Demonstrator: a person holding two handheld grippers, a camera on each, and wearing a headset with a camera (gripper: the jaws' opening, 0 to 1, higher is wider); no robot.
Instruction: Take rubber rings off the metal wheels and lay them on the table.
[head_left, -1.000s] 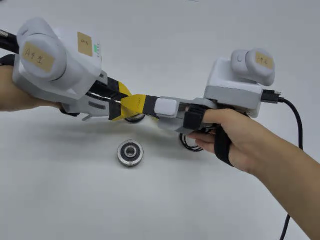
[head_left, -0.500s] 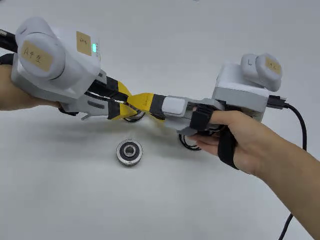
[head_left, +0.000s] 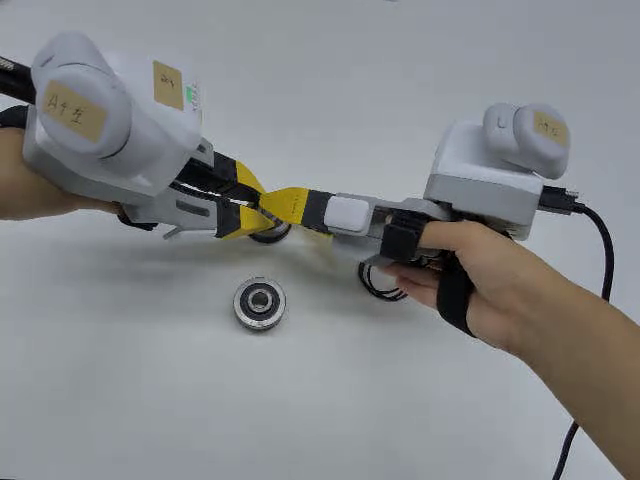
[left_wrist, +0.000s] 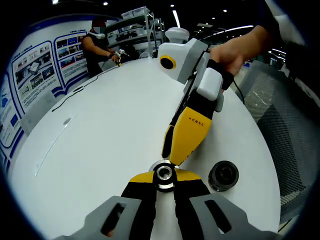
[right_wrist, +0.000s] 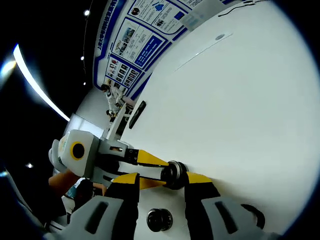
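A metal wheel (left_wrist: 164, 173) with a black rubber ring sits clamped between the yellow tips of my left gripper (left_wrist: 165, 176), which is shut on it. From the opposite side, my right gripper (right_wrist: 162, 179) closes its jaws on the same wheel (right_wrist: 175, 173) at the ring on its rim. In the head view the two grippers meet above the table, left gripper (head_left: 258, 212) and right gripper (head_left: 275, 207), with the wheel (head_left: 268, 233) mostly hidden under them. A second wheel (head_left: 260, 303) lies flat on the table in front. Loose black rubber rings (head_left: 385, 283) lie under the right hand.
The white table (head_left: 320, 420) stretches wide on all sides. A black cable (head_left: 600, 260) trails from the right gripper's back. In the left gripper view a person (left_wrist: 100, 47) stands at the table's far end, beside shelving.
The right gripper and its hand have shifted a little to the right and rolled slightly. The left gripper and the wheel on the table have stayed put.
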